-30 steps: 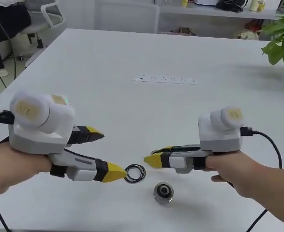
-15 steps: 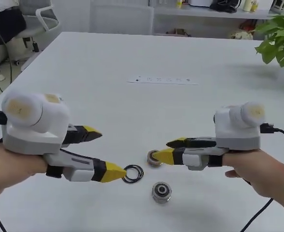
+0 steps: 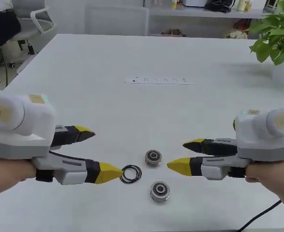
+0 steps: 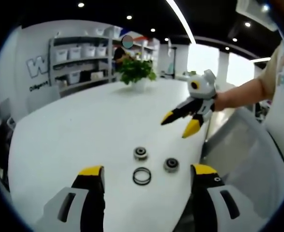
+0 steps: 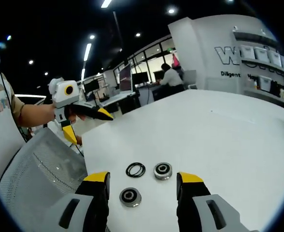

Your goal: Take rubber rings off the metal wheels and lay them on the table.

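Head view: rings look off, task likely near done
Black rings (image 3: 131,173) lie on the table (image 3: 132,106) beside far wheel (image 3: 153,157) and near wheel (image 3: 160,191), both bare as far as I can tell; left gripper (image 3: 105,152) and right gripper (image 3: 177,154) spread, empty

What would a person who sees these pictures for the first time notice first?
The left gripper and the right gripper, both open with yellow-tipped fingers, point at each other low over the white table. Between them lie black rubber rings, with a farther metal wheel and a nearer metal wheel close by but apart from them.
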Demonstrator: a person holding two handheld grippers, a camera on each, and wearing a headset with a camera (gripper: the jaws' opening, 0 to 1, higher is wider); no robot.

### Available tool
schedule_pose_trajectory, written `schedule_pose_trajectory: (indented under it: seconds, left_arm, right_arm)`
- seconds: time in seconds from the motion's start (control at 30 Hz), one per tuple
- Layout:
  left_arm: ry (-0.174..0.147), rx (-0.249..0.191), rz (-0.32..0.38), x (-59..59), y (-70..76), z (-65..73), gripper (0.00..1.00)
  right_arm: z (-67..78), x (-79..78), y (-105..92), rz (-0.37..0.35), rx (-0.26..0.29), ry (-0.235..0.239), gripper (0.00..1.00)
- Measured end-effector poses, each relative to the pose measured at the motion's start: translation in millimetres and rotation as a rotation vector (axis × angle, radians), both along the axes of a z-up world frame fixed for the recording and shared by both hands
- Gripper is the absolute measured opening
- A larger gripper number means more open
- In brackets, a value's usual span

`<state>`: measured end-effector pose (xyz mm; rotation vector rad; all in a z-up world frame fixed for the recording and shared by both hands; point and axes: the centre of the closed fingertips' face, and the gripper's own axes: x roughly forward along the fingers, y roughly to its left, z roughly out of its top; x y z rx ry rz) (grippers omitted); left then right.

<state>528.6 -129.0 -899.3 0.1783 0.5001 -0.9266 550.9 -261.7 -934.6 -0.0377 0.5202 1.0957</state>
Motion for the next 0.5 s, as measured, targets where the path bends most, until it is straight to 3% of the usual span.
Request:
schedule_pose_trajectory:
  seconds: [0.23, 0.5]
  left_arm:
    - [-0.016, -0.004, 0.003, -9.4, 3.2, 4.4, 0.74]
    - [-0.013, -0.013, 0.022, -16.7, 6.3, 2.2, 0.75]
  right_arm:
    - [7.0, -11.4, -14.1, -0.006, -0.022, -0.046, 0.63]
    - [8.0, -25.6, -28.5, -0.023, -0.042, -0.072, 0.69]
